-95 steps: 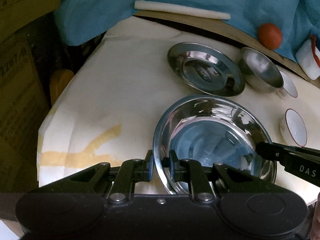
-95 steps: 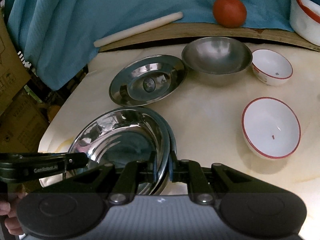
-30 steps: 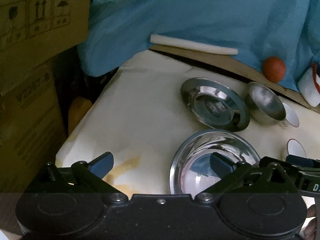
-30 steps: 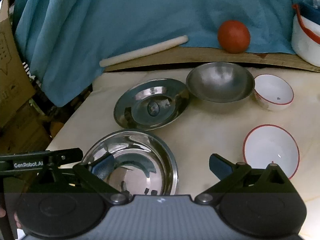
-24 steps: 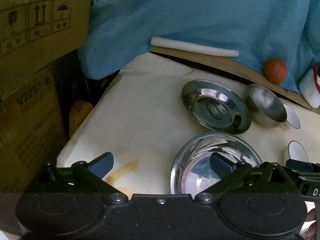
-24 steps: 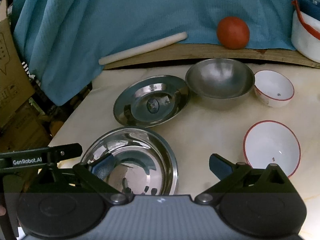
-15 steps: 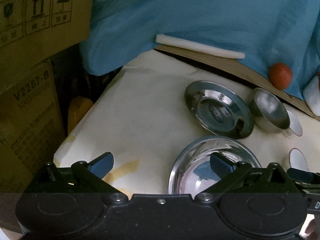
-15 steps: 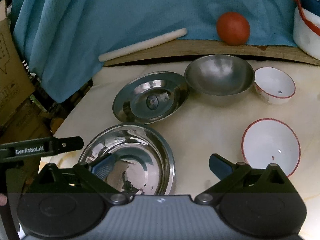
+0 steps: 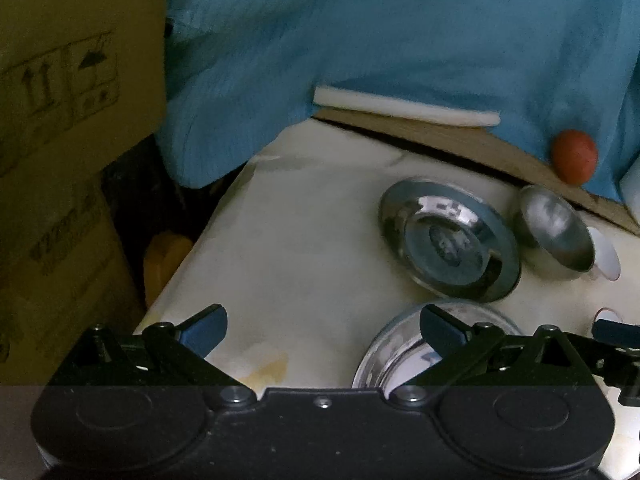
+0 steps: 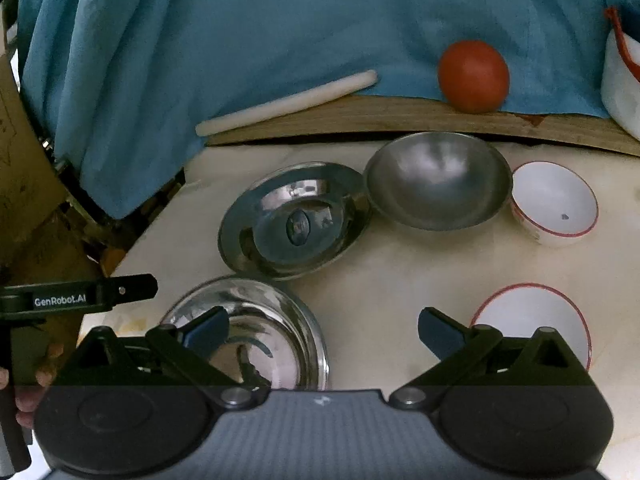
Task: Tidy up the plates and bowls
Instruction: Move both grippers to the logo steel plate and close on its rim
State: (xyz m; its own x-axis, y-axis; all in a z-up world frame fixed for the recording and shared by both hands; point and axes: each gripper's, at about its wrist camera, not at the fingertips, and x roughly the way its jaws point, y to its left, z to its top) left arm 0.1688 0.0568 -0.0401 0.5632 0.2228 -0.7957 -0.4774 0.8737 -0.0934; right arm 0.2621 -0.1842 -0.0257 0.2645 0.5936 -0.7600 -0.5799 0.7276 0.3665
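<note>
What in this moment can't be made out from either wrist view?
- Near steel bowl: its near rim is hidden behind the gripper bodies in both views.
- Near white bowl: the right gripper, jaws wide open, covers its near side; in the left view only a sliver shows.
- White container: cut off by the right view's edge.
- Dark speck in the far white bowl: too small to identify.
- Box markings: dim and blurred in the left view.

Mirror-bright steel plate [image 10: 294,220] and brushed, duller metal bowl [image 10: 438,180] on a smooth pale tabletop [image 10: 380,280], backed by matt, finely ribbed blue cloth [image 10: 240,40].
</note>
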